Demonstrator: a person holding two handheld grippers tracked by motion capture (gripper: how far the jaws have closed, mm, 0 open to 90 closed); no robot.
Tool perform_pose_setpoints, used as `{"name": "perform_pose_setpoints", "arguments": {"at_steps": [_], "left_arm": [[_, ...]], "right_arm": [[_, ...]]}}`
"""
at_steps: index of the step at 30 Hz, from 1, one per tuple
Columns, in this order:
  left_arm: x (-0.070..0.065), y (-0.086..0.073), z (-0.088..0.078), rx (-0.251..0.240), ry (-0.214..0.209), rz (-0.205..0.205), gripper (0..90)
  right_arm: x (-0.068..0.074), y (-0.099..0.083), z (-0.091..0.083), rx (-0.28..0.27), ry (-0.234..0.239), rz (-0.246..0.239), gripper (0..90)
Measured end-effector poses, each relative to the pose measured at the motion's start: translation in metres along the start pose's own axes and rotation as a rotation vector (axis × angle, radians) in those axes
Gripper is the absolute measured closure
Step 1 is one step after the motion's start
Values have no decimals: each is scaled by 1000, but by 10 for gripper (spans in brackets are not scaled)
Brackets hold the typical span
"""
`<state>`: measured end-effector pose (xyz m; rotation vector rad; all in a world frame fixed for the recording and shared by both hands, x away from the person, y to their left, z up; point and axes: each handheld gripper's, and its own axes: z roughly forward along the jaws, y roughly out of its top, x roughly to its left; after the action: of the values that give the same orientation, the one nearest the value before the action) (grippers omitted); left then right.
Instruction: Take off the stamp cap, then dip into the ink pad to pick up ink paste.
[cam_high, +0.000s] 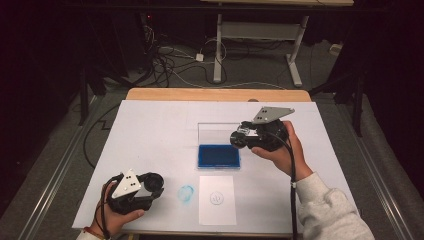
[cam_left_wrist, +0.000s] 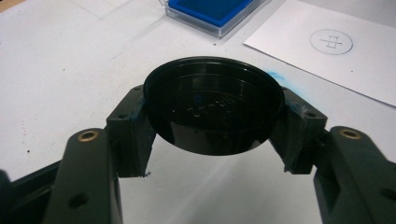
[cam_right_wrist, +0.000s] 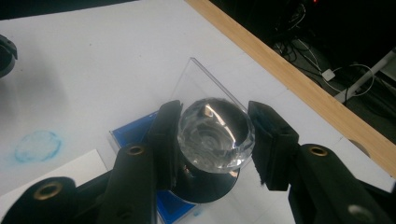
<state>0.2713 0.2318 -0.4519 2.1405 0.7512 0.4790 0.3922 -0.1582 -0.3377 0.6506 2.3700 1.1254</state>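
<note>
A: The right tool (cam_right_wrist: 212, 140) clamps the clear-knobbed stamp (cam_right_wrist: 215, 135) above the blue ink pad (cam_high: 218, 155), mid-bench.

B: The left tool (cam_left_wrist: 212, 126) grips the black cap (cam_left_wrist: 214, 105) near the front edge. That smooth knob could slip, smearing ink across the paper (cam_high: 217, 200).

Over at the near left corner of the table (cam_high: 150, 130), the left gripper (cam_high: 152, 184) sits low in the person's left hand (cam_high: 112, 220), its fingers closed on a round black lid (cam_high: 151, 180), grey three-cornered plate on top. Just right of it, a blue ink smudge (cam_high: 186, 194) on the white surface, and beside that a white paper sheet (cam_high: 217, 200) with a small circled mark (cam_high: 216, 198), lying at the near edge. Mid-table, an open blue ink pad (cam_high: 218, 155), its clear cover standing upright behind. The right gripper (cam_high: 239, 138) hangs above the pad's right end, held in the right hand (cam_high: 282, 152), its fingers clamped on a round stamp (cam_high: 241, 139).
</note>
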Motion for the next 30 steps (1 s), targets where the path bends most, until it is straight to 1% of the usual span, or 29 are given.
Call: {"name": "perform_pose_setpoints", "arguments": {"at_steps": [5,10,16,20,24,26,30], "left_arm": [[0,2,2,0,-1,2,370],[0,1,2,6,-2,0,370],[-1,1,0,4,2,6,371],[-3,2,1,6,-3,16,370],[-3,1,1,7,-9,14,370],[-2,1,0,6,-9,15,370],[-2,1,0,5,-10,15,370]], "right_arm": [[0,7,7,22,0,-11,574],[5,11,20,49,19,-24,574],[13,14,43,84,48,-36,574],[22,15,61,108,69,-46,574],[28,14,78,135,85,-55,574],[30,12,87,141,94,-49,574],[33,9,103,172,102,-43,574]]}}
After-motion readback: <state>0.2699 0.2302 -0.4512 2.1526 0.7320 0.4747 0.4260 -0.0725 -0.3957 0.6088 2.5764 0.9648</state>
